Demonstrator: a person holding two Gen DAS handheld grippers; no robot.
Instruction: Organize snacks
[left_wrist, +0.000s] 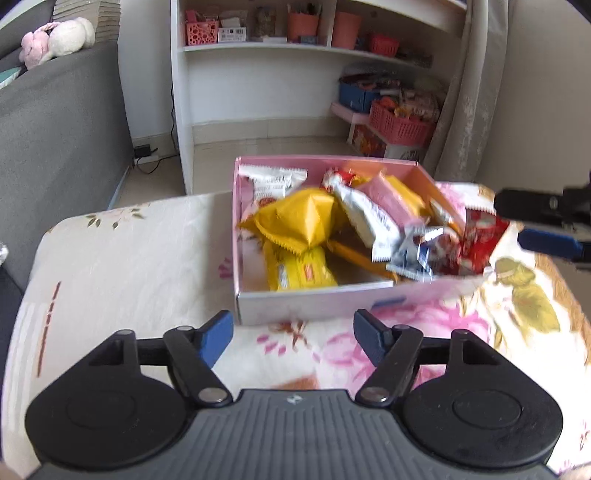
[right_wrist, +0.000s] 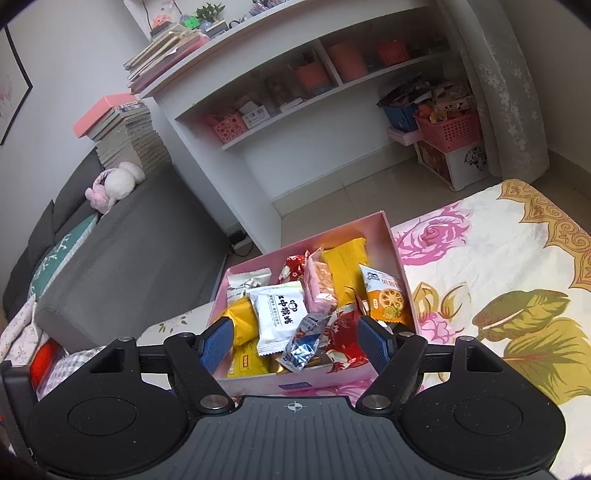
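A pink box (left_wrist: 306, 306) of snack packets sits on a floral cloth. It holds a big yellow packet (left_wrist: 303, 218), a white packet (left_wrist: 365, 218), a silver-blue packet (left_wrist: 413, 254) and a red packet (left_wrist: 476, 236). My left gripper (left_wrist: 293, 328) hovers open before the box's near wall, with nothing between its fingers. My right gripper (right_wrist: 295, 328) is open above the near part of the box (right_wrist: 391, 236). The white packet (right_wrist: 277, 310) and the silver-blue packet (right_wrist: 303, 347) lie loose below it. In the left wrist view the right gripper (left_wrist: 509, 221) enters from the right edge.
The floral cloth (right_wrist: 498, 258) spreads to the right of the box. A grey sofa (right_wrist: 122, 240) stands to the left and a white shelf unit (left_wrist: 266, 92) behind. A pink basket (left_wrist: 399, 125) and boxes sit on the floor by a curtain (left_wrist: 465, 92).
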